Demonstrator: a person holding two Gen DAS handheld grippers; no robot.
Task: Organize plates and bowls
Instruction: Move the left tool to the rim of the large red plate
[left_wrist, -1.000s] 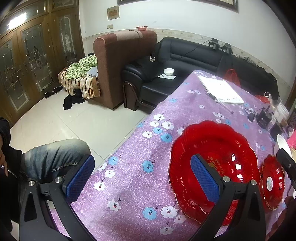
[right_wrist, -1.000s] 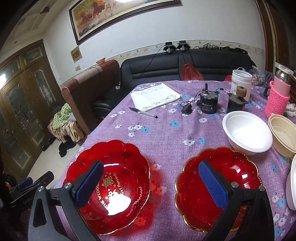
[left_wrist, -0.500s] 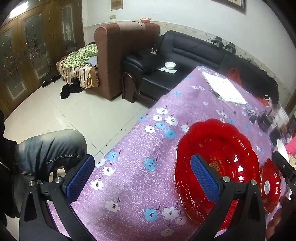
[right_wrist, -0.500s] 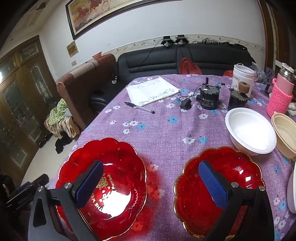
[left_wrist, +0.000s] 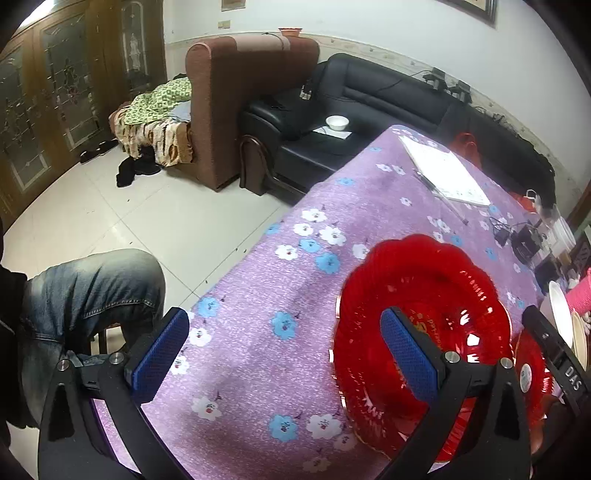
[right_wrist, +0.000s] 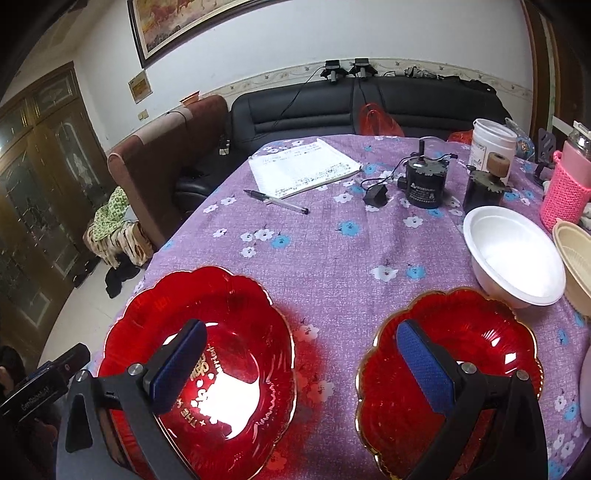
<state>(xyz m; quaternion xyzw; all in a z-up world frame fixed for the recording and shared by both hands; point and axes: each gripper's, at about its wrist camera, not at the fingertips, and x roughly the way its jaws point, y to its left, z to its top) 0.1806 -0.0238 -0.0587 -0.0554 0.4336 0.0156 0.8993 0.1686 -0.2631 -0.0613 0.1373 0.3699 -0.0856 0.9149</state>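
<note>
Right wrist view is filled mostly by the table (right_wrist: 332, 266), which is covered by a purple cloth with white and blue flowers. Two red plates are seen on it: the larger red plate (right_wrist: 236, 314) at 7 o'clock and the smaller red plate (right_wrist: 491, 332) at 5 o'clock, apart from each other with bare cloth between them. A white bowl (right_wrist: 513, 258) is placed at 3 o'clock, just beside the rim of the smaller plate, and a beige bowl (right_wrist: 576, 258) is touching it at the frame edge. Farther, at 12 o'clock, a notebook (right_wrist: 303, 168) is laid, with a pen (right_wrist: 277, 201) near it. The right gripper (right_wrist: 303, 365) is held above the two plates with its jaws spread wide and nothing between them. In the left wrist view the left gripper (left_wrist: 284, 354) is also spread wide and empty; one blue pad (left_wrist: 410, 356) is seen over the larger red plate (left_wrist: 443, 280), the other pad (left_wrist: 162, 354) over the table edge at 8 o'clock, and a knee in jeans (left_wrist: 92, 291) is seen at 9 o'clock.
</note>
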